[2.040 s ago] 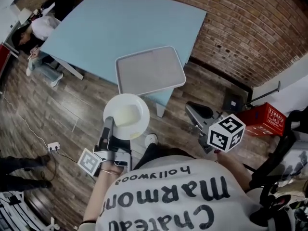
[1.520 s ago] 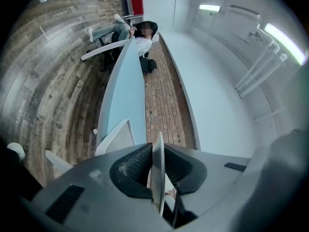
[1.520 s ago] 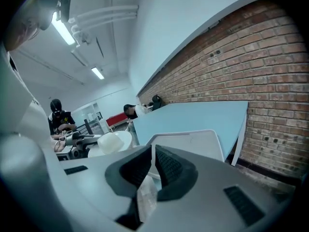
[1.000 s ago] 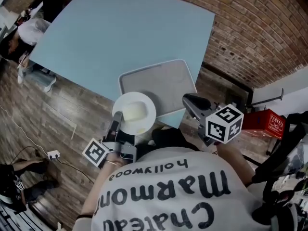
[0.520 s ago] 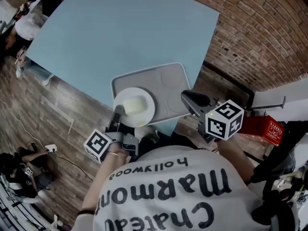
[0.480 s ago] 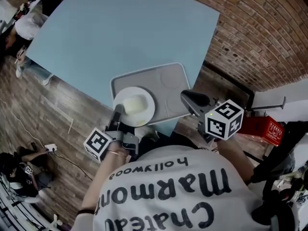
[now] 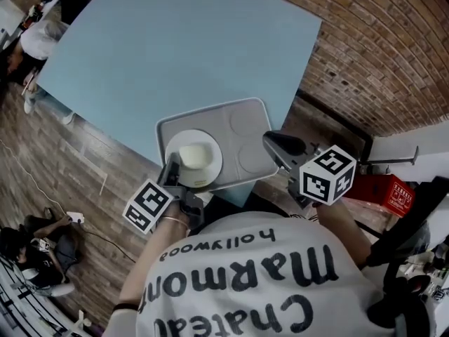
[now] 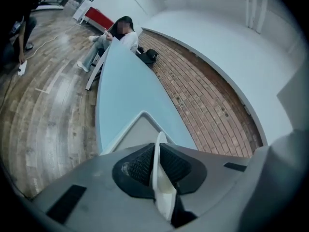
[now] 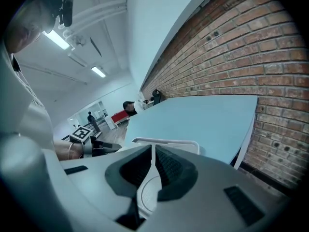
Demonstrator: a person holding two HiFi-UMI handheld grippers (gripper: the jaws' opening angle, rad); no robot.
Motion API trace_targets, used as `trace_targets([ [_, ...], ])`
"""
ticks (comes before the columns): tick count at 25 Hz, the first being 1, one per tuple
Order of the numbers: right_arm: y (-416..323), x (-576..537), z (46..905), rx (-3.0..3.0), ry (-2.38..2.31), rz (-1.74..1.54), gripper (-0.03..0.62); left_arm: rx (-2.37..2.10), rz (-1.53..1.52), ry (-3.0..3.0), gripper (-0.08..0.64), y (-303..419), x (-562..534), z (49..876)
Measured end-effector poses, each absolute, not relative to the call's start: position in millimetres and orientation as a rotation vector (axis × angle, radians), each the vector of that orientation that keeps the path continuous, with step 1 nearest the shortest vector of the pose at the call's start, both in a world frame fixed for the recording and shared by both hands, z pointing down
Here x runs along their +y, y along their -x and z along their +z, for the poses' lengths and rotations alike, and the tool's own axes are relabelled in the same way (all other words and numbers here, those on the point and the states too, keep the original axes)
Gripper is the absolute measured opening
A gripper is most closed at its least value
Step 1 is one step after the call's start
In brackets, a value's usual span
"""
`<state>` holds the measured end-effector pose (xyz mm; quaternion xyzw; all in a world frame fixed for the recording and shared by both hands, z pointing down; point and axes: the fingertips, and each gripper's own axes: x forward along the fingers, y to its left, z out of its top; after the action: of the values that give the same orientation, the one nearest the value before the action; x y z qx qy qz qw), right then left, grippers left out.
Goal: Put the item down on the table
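A white round plate [image 7: 193,161] with a pale lump in its middle hangs over the left part of a grey compartment tray [image 7: 238,121]. My left gripper [image 7: 172,168] is shut on the plate's near rim; in the left gripper view that rim [image 8: 161,178] stands edge-on between the pads. The tray lies on the near corner of the light blue table [image 7: 182,48]. My right gripper [image 7: 270,140] is at the tray's right edge, and in the right gripper view its jaws [image 9: 153,163] are shut on the thin tray rim [image 9: 166,143].
A brick wall [image 7: 379,41] runs behind and to the right of the table. A red crate [image 7: 393,192] sits on the floor at the right. One person [image 7: 38,37] sits at the table's far left end, another [image 7: 35,251] low on the wooden floor.
The plate has come from above the floor to above the tray's left part. My right gripper has moved in to the tray's right edge. The view has closed in on the table.
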<state>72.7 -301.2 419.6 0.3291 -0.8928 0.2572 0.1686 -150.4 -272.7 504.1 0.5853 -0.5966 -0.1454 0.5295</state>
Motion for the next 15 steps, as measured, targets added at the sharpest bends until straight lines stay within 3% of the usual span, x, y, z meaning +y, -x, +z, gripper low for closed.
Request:
trace_targets([
  [15,-74.0,-303.8,423.1,-2.528,-0.955,0.756,0.026,-1.54,-0.155,-1.483,0.041,163.9,-288.7,512.9],
])
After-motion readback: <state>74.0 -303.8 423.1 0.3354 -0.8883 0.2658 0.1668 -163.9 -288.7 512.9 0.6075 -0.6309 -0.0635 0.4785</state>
